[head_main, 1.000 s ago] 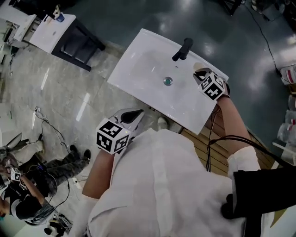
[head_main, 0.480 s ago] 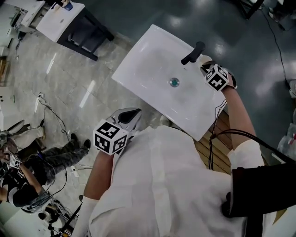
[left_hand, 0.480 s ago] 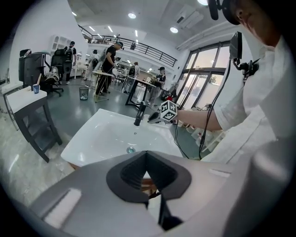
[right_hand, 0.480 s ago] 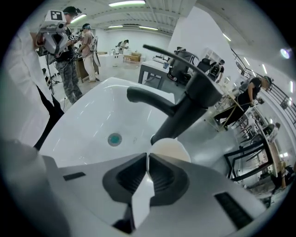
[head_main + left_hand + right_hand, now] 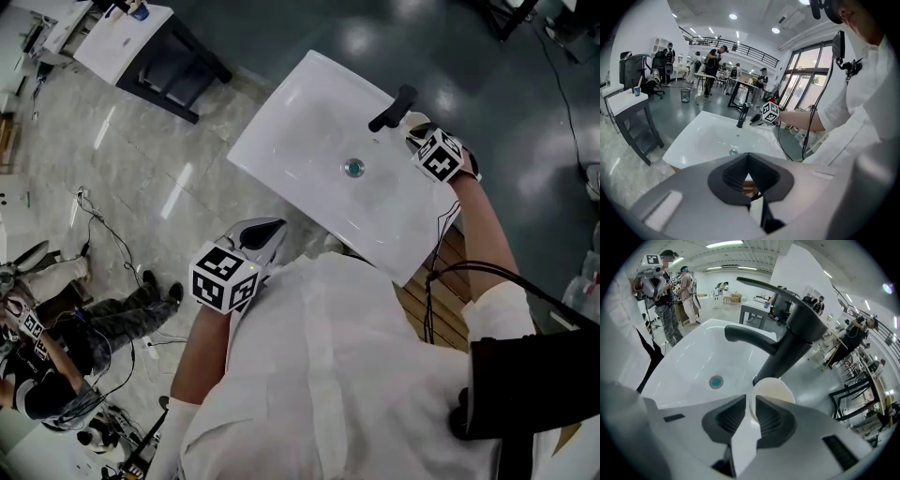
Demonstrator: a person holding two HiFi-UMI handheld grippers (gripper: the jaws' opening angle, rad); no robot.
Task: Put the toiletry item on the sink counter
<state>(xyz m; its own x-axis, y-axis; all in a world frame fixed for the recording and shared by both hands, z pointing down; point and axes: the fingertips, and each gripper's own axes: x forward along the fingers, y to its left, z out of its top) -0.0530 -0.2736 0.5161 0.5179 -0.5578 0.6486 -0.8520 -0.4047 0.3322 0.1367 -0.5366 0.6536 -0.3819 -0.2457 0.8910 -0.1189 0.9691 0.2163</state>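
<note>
A white sink (image 5: 300,122) with a black faucet (image 5: 394,108) and a drain (image 5: 353,168) stands in front of me. My right gripper (image 5: 417,131) reaches to the counter strip just right of the faucet base. In the right gripper view a round cream toiletry item (image 5: 773,392) lies on the counter against the faucet (image 5: 787,348). Its thin rim sits between the jaws of the right gripper (image 5: 751,399), which are opening, with a slit showing beside the rim. My left gripper (image 5: 267,230) hangs below the sink's front edge. It is shut and empty (image 5: 747,157).
A wooden cabinet (image 5: 441,281) carries the sink, and a black cable (image 5: 429,291) runs down beside it. Another white-topped table (image 5: 122,42) stands at the far left. A person (image 5: 56,375) crouches on the floor at the lower left among loose cables.
The right gripper moved with the cream item closer to the faucet base, then held still. The left gripper stayed where it was.
</note>
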